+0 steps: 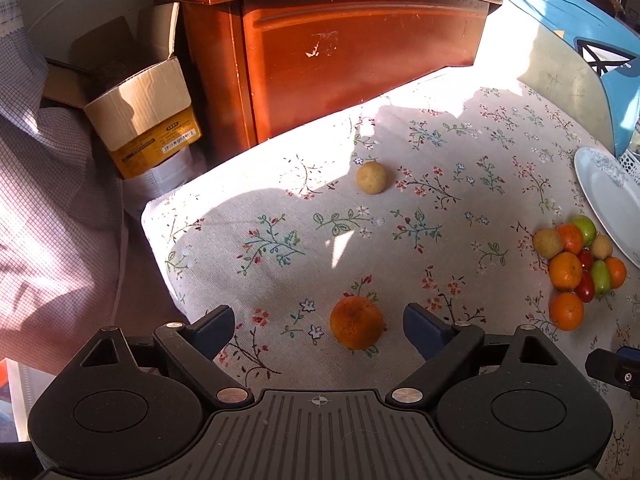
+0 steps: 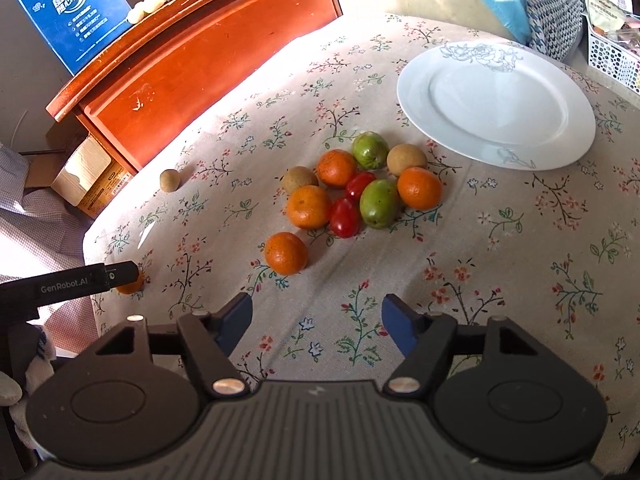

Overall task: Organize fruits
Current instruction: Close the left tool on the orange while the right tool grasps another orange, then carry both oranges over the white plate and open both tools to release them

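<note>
Plainly "GenRobot.AI" marks left tongs [image 1: 319, 330], gaping around orange [image 1: 356, 328]; right tongs [image 2: 316, 322] gape empty.

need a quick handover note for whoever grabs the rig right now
Left hand-held gripper: open, holding nothing, a lone orange on the cloth between its fingers.
Right hand-held gripper: open, holding nothing, over bare cloth short of the fruit pile.
Pile: four oranges, two green fruits, two red ones, two brown ones, beside the plate.
One brown fruit sits alone near the far table edge.
Done: nothing on the plate yet.
Left: probably plate all fruit.
</note>
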Tool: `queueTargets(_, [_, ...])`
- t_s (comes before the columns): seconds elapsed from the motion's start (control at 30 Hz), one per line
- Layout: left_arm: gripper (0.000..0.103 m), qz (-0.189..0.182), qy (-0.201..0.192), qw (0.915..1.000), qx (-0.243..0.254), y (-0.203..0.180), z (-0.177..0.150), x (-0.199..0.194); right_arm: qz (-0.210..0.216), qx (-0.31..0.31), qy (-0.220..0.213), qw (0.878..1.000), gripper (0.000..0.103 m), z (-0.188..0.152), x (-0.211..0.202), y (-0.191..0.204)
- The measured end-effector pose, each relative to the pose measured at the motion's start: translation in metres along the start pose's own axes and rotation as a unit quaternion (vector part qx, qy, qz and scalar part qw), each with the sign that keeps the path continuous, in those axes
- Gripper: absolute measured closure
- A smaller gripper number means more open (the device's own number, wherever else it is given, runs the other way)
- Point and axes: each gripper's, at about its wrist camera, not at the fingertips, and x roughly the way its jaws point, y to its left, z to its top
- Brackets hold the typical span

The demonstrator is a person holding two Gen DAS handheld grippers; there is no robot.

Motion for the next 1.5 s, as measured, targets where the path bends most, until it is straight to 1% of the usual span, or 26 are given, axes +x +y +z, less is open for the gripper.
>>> queueTargets(0.03, [0.014, -0.003, 0.000, 1.0000, 0.004, -0.001, -0.001, 0.000, 0.003, -0.001, -0.002, 1.000, 0.033, 0.000, 0.000, 0.001])
queueTargets(0.07, [0.018, -0.007, 0.001, 0.9999, 0.008, -0.003, -0.002, -0.001, 0.004, -0.002, -0.004, 1.000, 0.034, 0.000, -0.001, 0.001])
queueTargets(0.13, [0.020, -0.013, -0.001, 0.9998, 0.017, -0.007, -0.003, 0.000, 0.010, -0.001, -0.009, 1.000, 0.039, 0.000, -0.001, 0.001])
queueTargets(0.17, [0.024, -0.013, -0.001, 0.9997, 0.020, -0.008, -0.003, 0.001, 0.015, -0.001, -0.011, 1.000, 0.040, 0.000, -0.001, 0.001])
queueTargets(0.2, [0.032, -0.013, 0.000, 0.9996, 0.023, -0.010, -0.004, 0.003, 0.018, -0.002, -0.011, 1.000, 0.042, 0.000, 0.000, 0.001])
queueTargets(0.23, [0.037, -0.014, 0.002, 0.9996, 0.026, -0.012, -0.004, 0.005, 0.020, -0.004, -0.011, 1.000, 0.046, 0.000, 0.001, 0.002])
queueTargets(0.27, [0.041, -0.013, 0.003, 0.9995, 0.029, -0.014, -0.004, 0.006, 0.022, -0.007, -0.011, 1.000, 0.047, -0.001, 0.002, 0.003])
queueTargets(0.33, [0.045, -0.011, 0.004, 0.9990, 0.044, -0.020, -0.007, 0.009, 0.025, -0.011, -0.013, 1.000, 0.048, -0.002, 0.004, 0.005])
queueTargets(0.37, [0.051, -0.011, 0.004, 0.9987, 0.049, -0.022, -0.007, 0.010, 0.025, -0.013, -0.017, 0.999, 0.049, -0.002, 0.005, 0.006])
queueTargets(0.4, [0.053, -0.010, 0.004, 0.9985, 0.053, -0.024, -0.008, 0.011, 0.023, -0.017, -0.021, 0.999, 0.051, -0.002, 0.005, 0.007])
queueTargets(0.43, [0.054, -0.010, 0.002, 0.9985, 0.054, -0.025, -0.008, 0.011, 0.019, -0.023, -0.026, 0.999, 0.052, -0.002, 0.006, 0.009])
queueTargets(0.5, [0.062, -0.013, -0.001, 0.9987, 0.049, -0.024, -0.007, 0.011, 0.020, -0.028, -0.030, 0.999, 0.053, -0.002, 0.008, 0.012])
queueTargets(0.53, [0.062, -0.013, -0.001, 0.9988, 0.047, -0.024, -0.007, 0.011, 0.022, -0.027, -0.033, 0.999, 0.056, -0.002, 0.009, 0.012])
queueTargets(0.6, [0.065, -0.016, -0.003, 0.9988, 0.046, -0.024, -0.007, 0.011, 0.023, -0.028, -0.039, 0.999, 0.057, -0.001, 0.010, 0.013])
queueTargets(0.67, [0.065, -0.018, -0.004, 0.9988, 0.045, -0.023, -0.007, 0.011, 0.019, -0.032, -0.045, 0.998, 0.058, 0.000, 0.012, 0.015])
queueTargets(0.73, [0.066, -0.020, -0.006, 0.9989, 0.043, -0.023, -0.007, 0.011, 0.016, -0.038, -0.051, 0.998, 0.061, 0.001, 0.015, 0.017])
queueTargets(0.77, [0.068, -0.020, -0.007, 0.9988, 0.044, -0.023, -0.007, 0.011, 0.015, -0.039, -0.053, 0.998, 0.062, 0.002, 0.016, 0.017])
queueTargets(0.8, [0.071, -0.021, -0.009, 0.9986, 0.047, -0.024, -0.007, 0.011, 0.013, -0.040, -0.053, 0.998, 0.063, 0.003, 0.018, 0.017])
queueTargets(0.87, [0.077, -0.022, -0.014, 0.9985, 0.049, -0.025, -0.007, 0.010, 0.008, -0.044, -0.052, 0.998, 0.069, 0.003, 0.023, 0.018])
queueTargets(0.9, [0.077, -0.024, -0.014, 0.9985, 0.048, -0.025, -0.007, 0.010, 0.007, -0.045, -0.049, 0.998, 0.074, 0.003, 0.025, 0.018])
queueTargets(0.97, [0.077, -0.030, -0.015, 0.9985, 0.044, -0.025, -0.007, 0.010, 0.009, -0.041, -0.046, 0.998, 0.078, 0.002, 0.028, 0.016])
queueTargets(1.07, [0.077, -0.044, -0.017, 0.9981, 0.039, -0.026, -0.007, 0.009, 0.012, -0.043, -0.052, 0.998, 0.079, 0.002, 0.028, 0.016])
queueTargets(1.17, [0.077, -0.050, -0.019, 0.9978, 0.039, -0.030, -0.006, 0.008, 0.017, -0.032, -0.052, 0.998, 0.079, 0.003, 0.026, 0.014])
queueTargets(1.3, [0.077, -0.064, -0.034, 0.9960, 0.052, -0.042, -0.005, 0.000, 0.024, -0.027, -0.057, 0.998, 0.080, 0.004, 0.021, 0.012])
queueTargets(1.4, [0.077, -0.084, -0.040, 0.9943, 0.052, -0.052, -0.002, -0.005, 0.029, -0.023, -0.060, 0.998, 0.081, 0.005, 0.016, 0.009])
queueTargets(1.5, [0.077, -0.091, -0.053, 0.9920, 0.070, -0.066, 0.000, -0.011, 0.028, -0.020, -0.064, 0.997, 0.083, 0.005, 0.012, 0.006])
